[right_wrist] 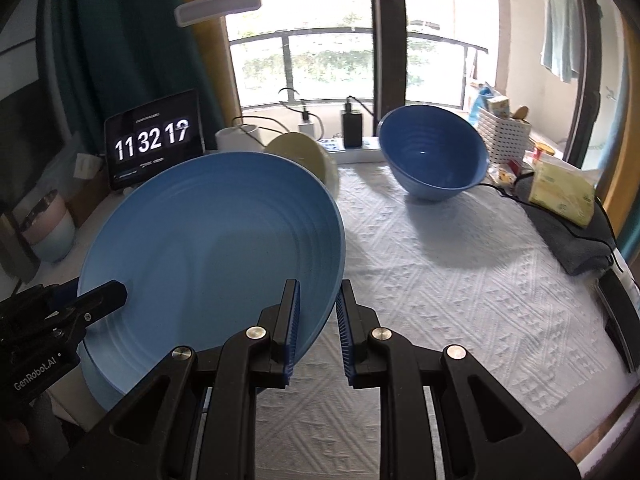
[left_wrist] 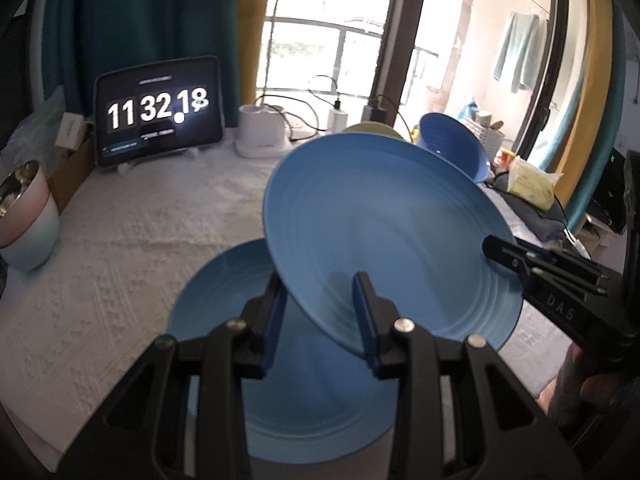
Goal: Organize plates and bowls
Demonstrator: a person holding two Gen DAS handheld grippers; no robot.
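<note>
A light blue plate (left_wrist: 384,224) is held tilted above a second light blue plate (left_wrist: 224,300) that lies flat on the white cloth. My left gripper (left_wrist: 320,292) straddles the tilted plate's near rim, fingers on both sides. My right gripper (right_wrist: 318,300) straddles the same plate (right_wrist: 212,240) at its right rim, and also shows in the left wrist view (left_wrist: 504,256). Whether either grips it firmly I cannot tell. A dark blue bowl (right_wrist: 434,152) stands tilted at the back, with a yellow-green dish (right_wrist: 304,156) on edge to its left.
A tablet clock (left_wrist: 160,112) and a white lamp base (left_wrist: 262,128) stand at the back. A pink and white cup (left_wrist: 24,216) is at the left. Chargers and cables, a white basket (right_wrist: 504,132), a tissue pack (right_wrist: 560,192) and a dark cloth (right_wrist: 576,240) sit at the right.
</note>
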